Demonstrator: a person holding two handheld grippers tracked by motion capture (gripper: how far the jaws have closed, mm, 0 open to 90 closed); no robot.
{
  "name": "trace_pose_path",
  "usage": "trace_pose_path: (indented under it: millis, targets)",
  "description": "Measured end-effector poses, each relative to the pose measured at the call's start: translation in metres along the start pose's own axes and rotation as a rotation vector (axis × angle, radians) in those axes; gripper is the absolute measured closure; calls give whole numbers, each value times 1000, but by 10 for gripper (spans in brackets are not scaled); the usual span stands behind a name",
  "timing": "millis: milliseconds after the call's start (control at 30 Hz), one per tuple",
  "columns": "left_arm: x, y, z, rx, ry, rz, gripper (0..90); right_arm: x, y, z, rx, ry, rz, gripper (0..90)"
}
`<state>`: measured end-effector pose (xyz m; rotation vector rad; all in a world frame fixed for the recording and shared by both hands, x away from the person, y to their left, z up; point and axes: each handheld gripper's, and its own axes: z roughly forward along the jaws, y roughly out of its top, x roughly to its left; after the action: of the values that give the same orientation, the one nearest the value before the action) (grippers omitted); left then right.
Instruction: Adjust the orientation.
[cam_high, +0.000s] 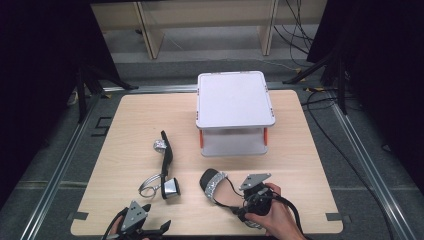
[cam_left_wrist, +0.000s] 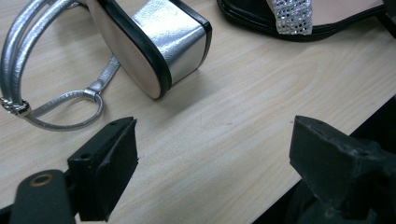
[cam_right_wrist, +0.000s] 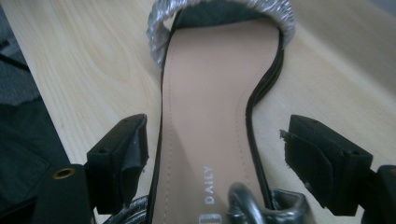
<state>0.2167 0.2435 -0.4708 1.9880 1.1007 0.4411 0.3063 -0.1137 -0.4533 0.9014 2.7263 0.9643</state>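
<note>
Black-soled, with a glittery silver toe strap, the upright sandal (cam_high: 214, 186) lies on the wooden table (cam_high: 125, 120) toward 6 o'clock, toe pointing to 11 o'clock; its heel end sits between the jaws of the right gripper (cam_high: 248, 200), which stand spread, one on each side of the tan insole, pads not pressing in the right gripper view, so the grip is released; a hand (cam_high: 274, 216) holds that gripper at 5 o'clock; the second sandal (cam_high: 166, 167), tipped on its side with its silver block heel nearest, lies just at 9 o'clock of the first; the left gripper (cam_high: 137, 227) hovers at 7 o'clock, jaws wide apart over bare wood; a white two-tier stand (cam_high: 234, 97) sits at 12 o'clock.
</note>
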Motion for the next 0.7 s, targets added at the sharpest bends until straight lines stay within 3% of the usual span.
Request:
trace_pose_path:
  millis: [133, 333, 433, 567, 600, 700]
  targets:
    - [0, 0, 0, 1, 0, 6, 149, 4, 1, 8, 59, 14, -17, 270]
    - [0, 0, -1, -1, 2, 1, 150, 5, 0, 15, 82, 12, -39, 347]
    - [0, 0, -1, -3, 2, 0, 149, 7, 0, 14, 80, -18, -48, 387]
    - [1, 1, -1, 13, 14, 21, 150, 4, 0, 13, 59, -8, -6, 396]
    - [-1, 1, -1, -7, 0, -2, 150, 3, 0, 13, 28, -40, 36, 398]
    - [-1, 1, -1, -7, -1, -3, 150, -5, 1, 13, 18, -60, 66, 397]
